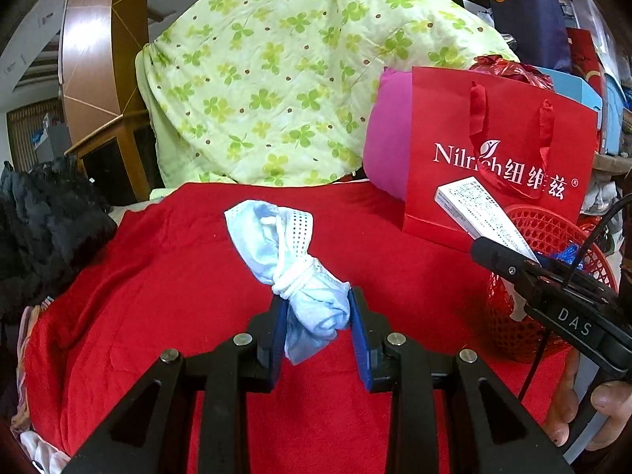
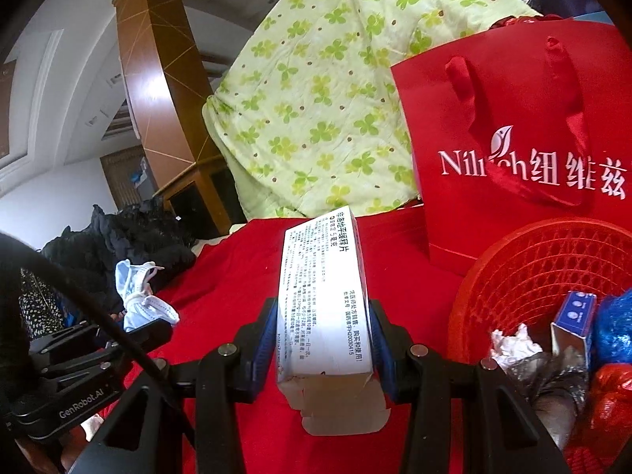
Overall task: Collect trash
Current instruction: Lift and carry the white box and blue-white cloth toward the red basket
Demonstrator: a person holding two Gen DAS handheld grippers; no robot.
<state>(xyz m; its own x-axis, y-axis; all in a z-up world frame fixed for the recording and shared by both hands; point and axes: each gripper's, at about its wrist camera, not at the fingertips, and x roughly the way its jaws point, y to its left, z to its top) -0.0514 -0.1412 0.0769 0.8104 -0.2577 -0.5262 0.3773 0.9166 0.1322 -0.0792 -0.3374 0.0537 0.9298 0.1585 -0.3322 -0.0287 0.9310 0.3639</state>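
My left gripper (image 1: 318,330) is shut on a crumpled light-blue face mask (image 1: 292,268) bound by its white ear loops, held above the red cloth (image 1: 177,296). My right gripper (image 2: 322,339) is shut on a white medicine box (image 2: 322,300) printed with black text, its end flap open toward the camera. In the left wrist view the box (image 1: 486,213) and the right gripper (image 1: 509,254) show at the right, above the red mesh basket (image 1: 553,229). From the right wrist, the mask (image 2: 138,292) and the left gripper (image 2: 152,326) appear at the left. The basket (image 2: 533,268) holds several pieces of trash.
A red paper gift bag (image 1: 497,146) stands behind the basket, with a pink cushion (image 1: 385,134) beside it. A green clover-print quilt (image 1: 276,71) is piled at the back. Dark clothing (image 1: 43,229) lies at the left. A hand (image 1: 608,407) grips the right tool.
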